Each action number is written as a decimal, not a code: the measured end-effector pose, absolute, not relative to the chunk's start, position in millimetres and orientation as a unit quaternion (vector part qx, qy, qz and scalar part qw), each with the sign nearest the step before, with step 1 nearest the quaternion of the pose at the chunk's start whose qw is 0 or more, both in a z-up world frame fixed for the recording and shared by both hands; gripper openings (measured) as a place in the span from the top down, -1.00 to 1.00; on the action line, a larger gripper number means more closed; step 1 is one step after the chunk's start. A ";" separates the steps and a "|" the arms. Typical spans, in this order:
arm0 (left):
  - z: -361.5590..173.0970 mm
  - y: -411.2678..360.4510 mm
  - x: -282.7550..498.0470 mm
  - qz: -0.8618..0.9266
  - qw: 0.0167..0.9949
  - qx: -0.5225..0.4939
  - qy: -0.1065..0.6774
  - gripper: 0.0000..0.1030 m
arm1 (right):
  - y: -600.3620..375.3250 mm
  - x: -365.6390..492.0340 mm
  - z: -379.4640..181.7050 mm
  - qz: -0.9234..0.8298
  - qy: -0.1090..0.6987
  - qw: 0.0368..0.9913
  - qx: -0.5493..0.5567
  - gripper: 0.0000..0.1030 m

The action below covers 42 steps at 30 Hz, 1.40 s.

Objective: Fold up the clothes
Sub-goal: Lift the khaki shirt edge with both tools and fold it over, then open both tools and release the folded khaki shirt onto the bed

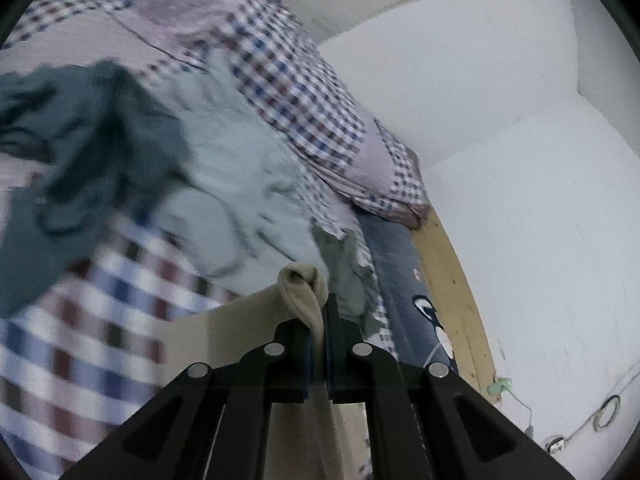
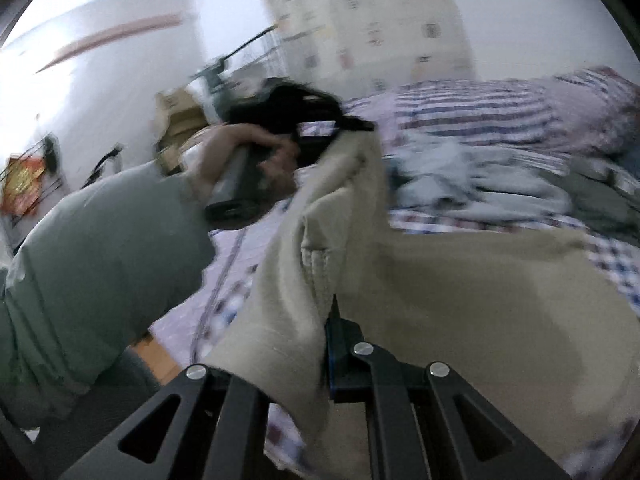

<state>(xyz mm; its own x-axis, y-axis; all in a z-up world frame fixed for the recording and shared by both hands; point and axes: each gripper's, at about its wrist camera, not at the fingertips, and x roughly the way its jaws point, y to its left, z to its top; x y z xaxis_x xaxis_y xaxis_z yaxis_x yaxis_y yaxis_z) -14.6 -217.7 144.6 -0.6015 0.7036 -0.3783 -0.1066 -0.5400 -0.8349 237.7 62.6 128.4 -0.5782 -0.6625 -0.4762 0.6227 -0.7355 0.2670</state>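
A beige knitted garment (image 2: 460,300) hangs stretched between both grippers above the bed. My left gripper (image 1: 320,316) is shut on a bunched edge of the beige garment (image 1: 300,284). My right gripper (image 2: 326,320) is shut on another edge, and cloth drapes over its left finger and hides it. In the right wrist view the left gripper (image 2: 320,136) shows higher up, held by a hand (image 2: 240,148) in a grey-green sleeve, with the beige cloth running up to it.
The bed carries a checked cover (image 1: 100,344), a checked pillow (image 1: 320,120), a dark teal garment (image 1: 88,160) and a pale blue garment (image 1: 240,184). A wooden bed edge (image 1: 456,288) meets the white wall (image 1: 520,160). Boxes (image 2: 180,120) stand beyond the arm.
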 end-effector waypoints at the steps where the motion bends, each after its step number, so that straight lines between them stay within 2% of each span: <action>1: 147.8 -200.5 -19.7 0.796 0.260 -0.370 -0.402 0.94 | 81.2 232.7 128.4 -0.893 -0.049 0.345 0.285 0.91; 6: 156.6 -114.1 -47.6 0.788 0.284 -0.403 -0.369 0.94 | 158.7 216.2 119.9 -0.909 -0.101 0.269 0.303 0.92; 12: 139.9 -9.1 -88.6 0.775 0.280 -0.460 -0.332 0.94 | 225.6 204.5 101.6 -0.910 -0.158 0.211 0.321 0.92; 18: 99.5 68.5 -118.5 0.761 0.252 -0.509 -0.314 0.94 | 286.3 191.2 76.5 -0.903 -0.209 0.159 0.341 0.92; 23: 60.6 91.7 -135.9 0.749 0.212 -0.546 -0.310 0.92 | 322.9 173.6 44.7 -0.880 -0.263 0.122 0.376 0.91; 24: 53.2 95.6 -139.0 0.746 0.205 -0.553 -0.309 0.87 | 327.7 171.4 40.7 -0.876 -0.267 0.115 0.385 0.90; 26: 41.2 101.0 -144.4 0.741 0.196 -0.563 -0.309 0.47 | 332.0 175.7 39.7 -0.880 -0.254 0.091 0.392 0.82; 27: 45.2 94.6 -143.8 0.741 0.208 -0.553 -0.319 -0.03 | 334.0 179.1 41.5 -0.884 -0.242 0.077 0.393 0.73; 28: 53.4 83.0 -142.0 0.745 0.220 -0.534 -0.334 -0.37 | 338.4 182.6 44.1 -0.887 -0.236 0.067 0.391 0.47; 29: 61.7 71.6 -140.7 0.750 0.228 -0.517 -0.345 -0.45 | 342.7 185.3 46.9 -0.890 -0.235 0.058 0.388 0.25; 30: 70.9 58.6 -139.4 0.755 0.235 -0.499 -0.356 -0.54 | 348.5 189.8 50.0 -0.894 -0.233 0.039 0.382 -0.10; 33: 103.3 7.2 -129.7 0.781 0.241 -0.446 -0.365 -0.62 | 360.7 197.8 58.9 -0.904 -0.219 -0.006 0.368 -0.14; 36: 124.2 -44.7 -109.6 0.819 0.218 -0.415 -0.332 -0.64 | 381.2 204.2 66.8 -0.908 -0.207 -0.074 0.357 -0.14; 39: 122.0 -87.1 -86.9 0.839 0.196 -0.411 -0.298 -0.64 | 402.8 213.7 74.5 -0.905 -0.220 -0.109 0.348 -0.14; 42: 99.1 -113.3 -66.2 0.832 0.199 -0.429 -0.291 -0.64 | 407.1 205.2 81.4 -0.908 -0.217 -0.100 0.344 -0.16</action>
